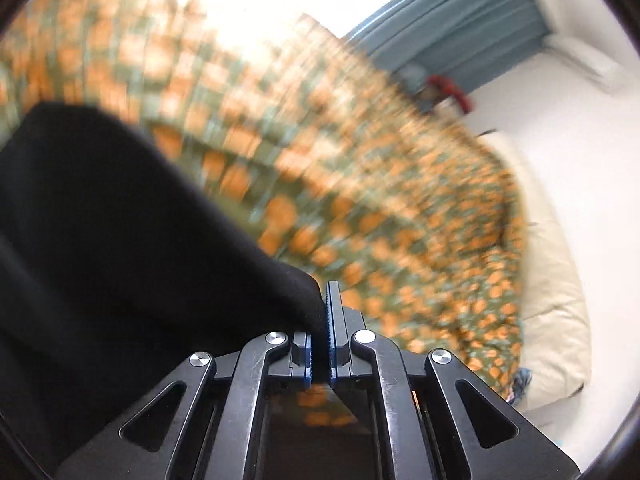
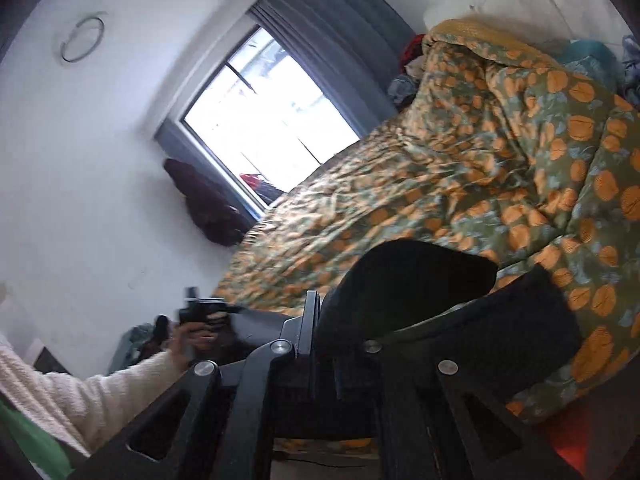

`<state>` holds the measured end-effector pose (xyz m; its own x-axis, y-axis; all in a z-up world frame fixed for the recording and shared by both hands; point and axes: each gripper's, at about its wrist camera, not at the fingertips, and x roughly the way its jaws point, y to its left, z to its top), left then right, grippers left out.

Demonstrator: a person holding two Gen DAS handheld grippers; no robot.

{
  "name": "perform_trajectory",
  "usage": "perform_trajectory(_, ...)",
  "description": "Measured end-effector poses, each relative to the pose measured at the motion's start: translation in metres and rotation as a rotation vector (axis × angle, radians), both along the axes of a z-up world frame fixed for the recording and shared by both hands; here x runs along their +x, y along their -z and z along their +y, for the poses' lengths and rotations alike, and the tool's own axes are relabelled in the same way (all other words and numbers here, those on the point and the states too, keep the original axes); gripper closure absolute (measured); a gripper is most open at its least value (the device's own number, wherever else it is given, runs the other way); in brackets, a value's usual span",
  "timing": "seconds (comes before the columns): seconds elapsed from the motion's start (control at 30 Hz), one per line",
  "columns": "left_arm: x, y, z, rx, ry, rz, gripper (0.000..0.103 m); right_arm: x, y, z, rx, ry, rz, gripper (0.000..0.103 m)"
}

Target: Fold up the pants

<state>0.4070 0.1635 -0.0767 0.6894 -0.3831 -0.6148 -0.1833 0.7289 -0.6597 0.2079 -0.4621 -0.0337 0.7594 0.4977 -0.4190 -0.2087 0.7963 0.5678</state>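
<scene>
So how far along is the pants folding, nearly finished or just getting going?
Just getting going, by the look of it. Done: both claws have hold of the black pants. The left claw is pinched shut on an edge of the cloth, and the right claw is closed on another part that drapes over it. In hand: the pants hang over the flowered bedspread. Left: no neat fold shows yet, so the folding itself remains.
</scene>
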Motion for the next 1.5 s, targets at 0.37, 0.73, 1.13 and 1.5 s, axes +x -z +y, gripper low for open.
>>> perform_trajectory(0.37,-0.188,0.100,-0.038,0.017,0.010,0.237,0.097,0.065,0.120,-0.026,-0.269,-0.023,0.447,0.097)
perform_trajectory(0.73,-0.192,0.099,-0.081,0.124,0.101,0.251,0.098,0.055,0.133,-0.051,-0.269,0.182,0.536,0.097)
perform_trajectory(1.13,-0.201,0.103,-0.091,0.219,0.130,0.300,0.098,0.048,0.129,-0.045,-0.386,0.227,0.518,0.097)
perform_trajectory(1.5,-0.203,0.111,-0.098,0.309,0.156,0.329,0.099,0.047,0.130,-0.043,-0.421,0.229,0.518,0.097)
